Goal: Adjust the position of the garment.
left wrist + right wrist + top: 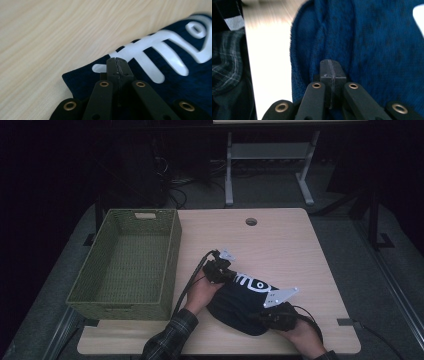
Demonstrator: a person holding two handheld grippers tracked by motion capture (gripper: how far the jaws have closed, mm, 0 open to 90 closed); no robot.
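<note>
- Fabric, by the look of it: from the high view a dark navy garment (240, 305) with a white fish-skeleton print lies bunched on the near half of the wooden table (285, 240), to the right of an empty green woven basket (125, 265). The left gripper (226, 274) sits at the garment's far-left edge and the right gripper (274, 316) at its near-right edge, each held in a hand; a plaid sleeve (170, 335) comes in from the bottom.
- I judge the garment light, soft and limp. It should sag and drape if lifted from one point, so taking hold at two spread edges or corners, as the grippers are placed now, seems the sound way.
- Left gripper view: the jaws are pressed together with no gap, their tips over the navy cloth (155, 82) near its corner, by the tail of the white print (150, 50). Whether a fold is pinched between them I cannot tell. Bare wood lies beyond.
- Right gripper view: the jaws are likewise pressed together over knit-textured blue cloth (372, 45), near a rolled edge. Any pinched fabric is hidden. The weave looks grippy, not slippery.
</note>
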